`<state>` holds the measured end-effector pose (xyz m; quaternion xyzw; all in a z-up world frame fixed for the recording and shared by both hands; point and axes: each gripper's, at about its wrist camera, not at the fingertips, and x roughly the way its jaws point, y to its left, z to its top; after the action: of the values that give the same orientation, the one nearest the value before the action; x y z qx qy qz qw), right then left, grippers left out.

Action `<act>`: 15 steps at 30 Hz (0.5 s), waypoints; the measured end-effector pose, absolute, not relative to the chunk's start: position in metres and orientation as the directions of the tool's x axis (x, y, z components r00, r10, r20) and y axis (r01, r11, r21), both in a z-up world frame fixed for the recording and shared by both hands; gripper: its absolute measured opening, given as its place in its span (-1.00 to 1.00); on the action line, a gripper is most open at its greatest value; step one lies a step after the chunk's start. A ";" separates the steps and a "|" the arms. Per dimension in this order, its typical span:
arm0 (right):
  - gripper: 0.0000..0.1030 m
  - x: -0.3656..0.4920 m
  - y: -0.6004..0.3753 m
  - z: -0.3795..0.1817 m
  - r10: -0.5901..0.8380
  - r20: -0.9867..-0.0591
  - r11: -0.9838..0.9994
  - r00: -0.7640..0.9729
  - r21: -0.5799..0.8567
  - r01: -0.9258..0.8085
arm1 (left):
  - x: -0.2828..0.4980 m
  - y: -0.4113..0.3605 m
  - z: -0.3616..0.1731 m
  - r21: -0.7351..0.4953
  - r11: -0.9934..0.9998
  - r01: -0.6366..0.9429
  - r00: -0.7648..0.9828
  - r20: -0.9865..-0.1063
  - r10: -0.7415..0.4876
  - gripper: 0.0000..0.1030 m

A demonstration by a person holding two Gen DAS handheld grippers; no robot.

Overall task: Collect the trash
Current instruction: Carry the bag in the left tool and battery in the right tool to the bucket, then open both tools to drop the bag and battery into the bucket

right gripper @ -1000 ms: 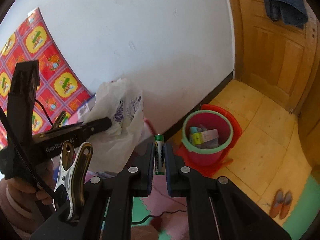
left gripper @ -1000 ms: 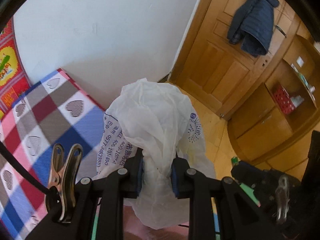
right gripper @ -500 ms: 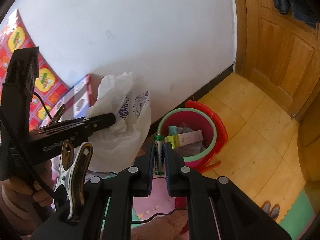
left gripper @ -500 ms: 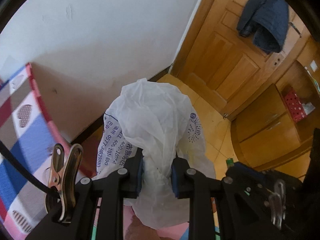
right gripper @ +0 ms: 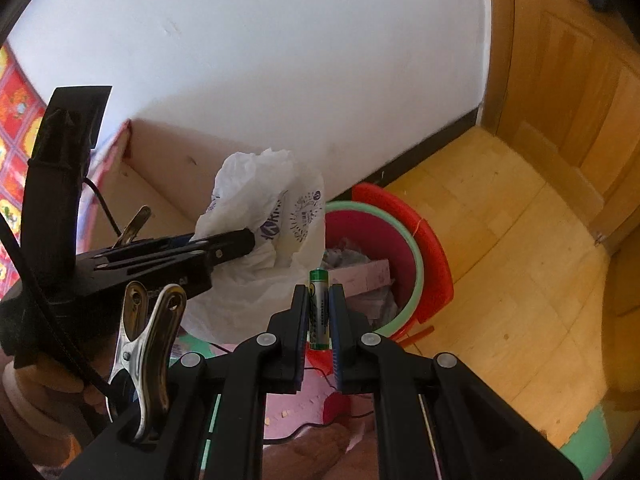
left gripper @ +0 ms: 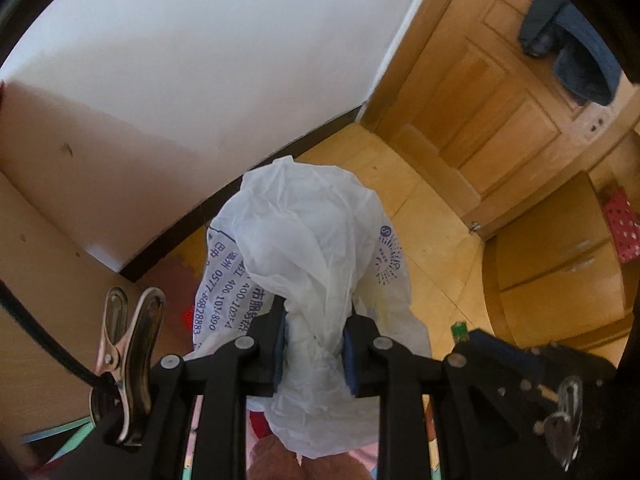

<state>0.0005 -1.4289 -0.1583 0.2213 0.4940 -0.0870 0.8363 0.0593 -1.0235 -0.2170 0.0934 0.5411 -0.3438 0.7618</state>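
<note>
Both pickups done. My left tongs [left gripper: 314, 344] clamped on plastic bag [left gripper: 312, 240], right tongs [right gripper: 319, 316] clamped on battery [right gripper: 318, 308], both above and beside bin [right gripper: 416, 264]. Drops left.

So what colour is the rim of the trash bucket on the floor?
Light green, on a pink-red bucket; it shows best in the right wrist view.

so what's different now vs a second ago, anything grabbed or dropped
Nothing grabbed or dropped. Both grippers came down toward the floor: the red bin now sits much nearer the right gripper, and the bedspread has left the left wrist view. Unchanged: the left gripper stays clamped on the white plastic bag, the right on the green battery.
</note>
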 end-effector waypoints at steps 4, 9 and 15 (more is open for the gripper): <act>-0.78 0.011 -1.444 -0.201 0.118 -0.877 0.875 0.466 0.313 0.369 | 0.071 -1.040 -0.254 -0.218 0.760 0.612 0.166 -0.904 -0.393 -0.55; -0.78 0.026 -1.455 -0.244 0.136 -0.888 0.885 0.440 0.309 0.349 | 0.089 -1.059 -0.302 -0.197 0.780 0.594 0.161 -0.921 -0.355 -0.55; -0.78 0.040 -1.467 -0.288 0.148 -0.906 0.890 0.397 0.297 0.346 | 0.106 -1.066 -0.339 -0.186 0.798 0.574 0.142 -0.937 -0.321 -0.51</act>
<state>0.0400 -1.4672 -0.2876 0.2265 0.5455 -0.0618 0.8046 0.1060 -1.0661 -0.3391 0.1085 0.5829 -0.2990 0.7477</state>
